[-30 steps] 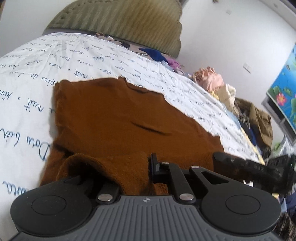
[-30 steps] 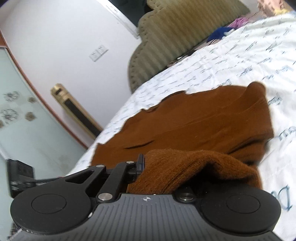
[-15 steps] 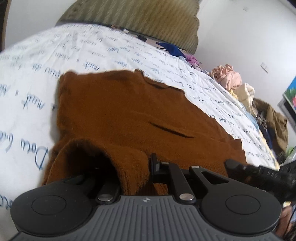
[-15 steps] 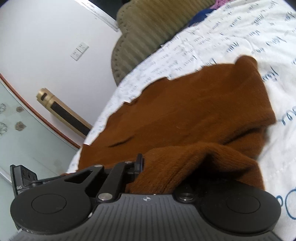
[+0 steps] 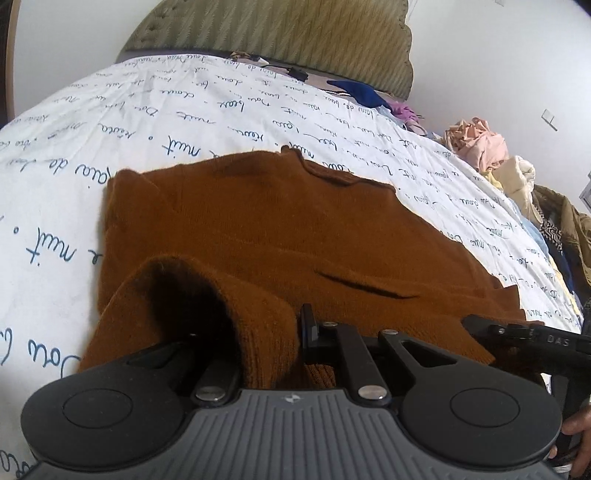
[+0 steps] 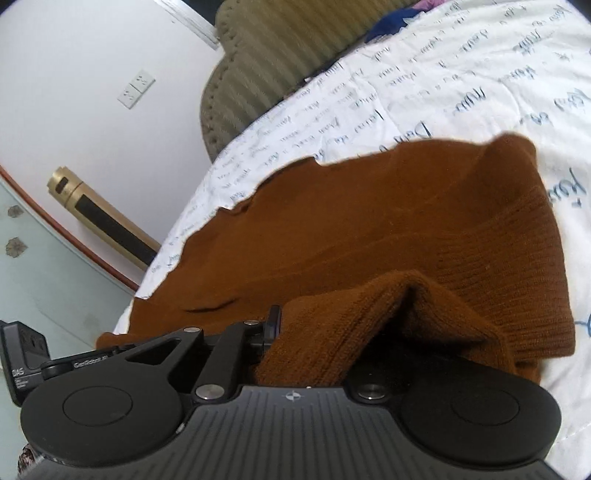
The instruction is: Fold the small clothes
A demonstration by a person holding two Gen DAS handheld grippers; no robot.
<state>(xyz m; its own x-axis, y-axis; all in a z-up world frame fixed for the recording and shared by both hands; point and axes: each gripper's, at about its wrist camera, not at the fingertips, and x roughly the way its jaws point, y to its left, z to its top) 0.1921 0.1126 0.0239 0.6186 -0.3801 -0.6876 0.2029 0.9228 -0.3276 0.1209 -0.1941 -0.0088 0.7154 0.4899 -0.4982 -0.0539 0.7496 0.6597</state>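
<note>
- Our left gripper (image 5: 271, 332) pinches the brown sweater's (image 5: 258, 229) near hem; knit hides one finger.
- Our right gripper (image 6: 314, 328) likewise clamps it; fingertips buried.
- Sheet (image 5: 166, 122) edges cut off.

A rust-brown knitted sweater (image 5: 258, 236) is lying on a white bedsheet (image 5: 184, 122) that is showing blue cursive handwriting all over. Behind it an olive-green headboard (image 5: 280, 33) is showing vertical ribbing, while pale pink and cream clothes (image 5: 480, 147) are piling up beside the bed and both tools are showing matte black.
</note>
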